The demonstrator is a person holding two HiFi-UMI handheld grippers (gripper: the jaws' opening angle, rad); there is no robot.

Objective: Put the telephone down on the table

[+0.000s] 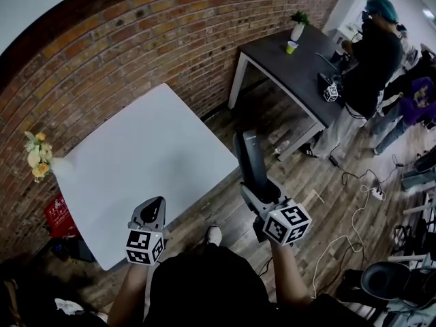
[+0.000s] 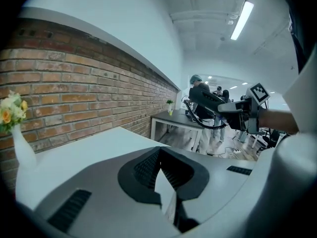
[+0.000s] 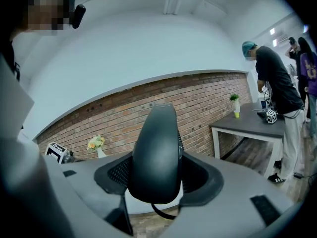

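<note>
The right claw [image 1: 257, 189] clamps the black telephone [image 1: 248, 154] upright, just beyond the white counter's [image 1: 136, 148] right corner. The left claw [image 1: 157, 204], closed and empty, hovers over its near edge.

I see the top of the white bench [image 1: 136, 155] lying open from edge to edge. Only a vase of flowers [image 1: 39, 157] stands at its left corner. The brick wall [image 1: 136, 39] closes off the far-left edge. My left tongs [image 1: 155, 206], closed, hang over the near corner. My right tongs [image 1: 255, 186] grip the telephone [image 1: 246, 152] off the right edge, and the way in looks clear.
</note>
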